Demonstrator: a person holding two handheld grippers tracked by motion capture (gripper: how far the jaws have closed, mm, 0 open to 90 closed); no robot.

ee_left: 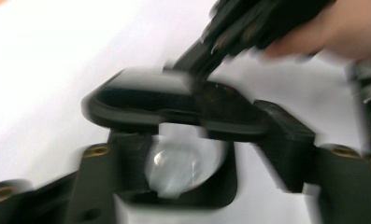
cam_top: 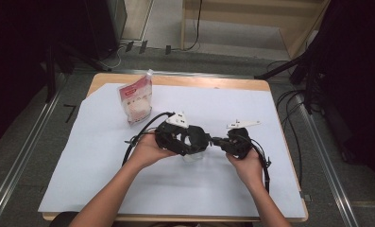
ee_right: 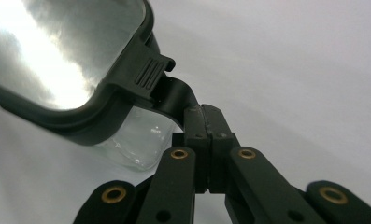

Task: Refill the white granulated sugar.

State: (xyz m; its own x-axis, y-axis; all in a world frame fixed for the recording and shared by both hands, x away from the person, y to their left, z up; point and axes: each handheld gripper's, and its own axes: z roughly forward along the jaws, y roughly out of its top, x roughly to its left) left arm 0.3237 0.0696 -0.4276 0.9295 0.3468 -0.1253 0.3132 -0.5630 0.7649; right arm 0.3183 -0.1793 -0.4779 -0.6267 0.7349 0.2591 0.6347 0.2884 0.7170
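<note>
we have a clear square plastic container (cam_top: pixel 193 156) at mid-table on the white paper sheet (cam_top: pixel 105 165), its black-rimmed lid with a clear window (ee_right: pixel 57 51) lifted at one side. the left gripper (cam_top: pixel 187 142) straddles the container: in the left gripper view its black jaws stand on either side of the clear body (ee_left: pixel 183 168), close against it as far as the blur allows, so we judge it braces or grips the container; contact itself is not sharp enough to confirm. the right gripper (cam_top: pixel 219 141) reaches in from the right. in the right gripper view its jaws are pressed fully together on the ribbed black tab (ee_right: pixel 150 72) of the lid, no gap between the pads.

step in hand, as we judge it: opening the lid by its tab while the body is held down.

notes for doing it well:
- we keep the left jaws low on the body, so the container does not lift with the lid.
- we pull the tab up and away in an arc about the opposite rim, not straight sideways; a sideways pull drags the container across the paper.
- grip on the tab is small, so slip is the main risk; we go slowly and keep the pinch deep on the ribs.

the red-and-white pouch (cam_top: pixel 137 101) stands well apart at rear left, untouched.
</note>
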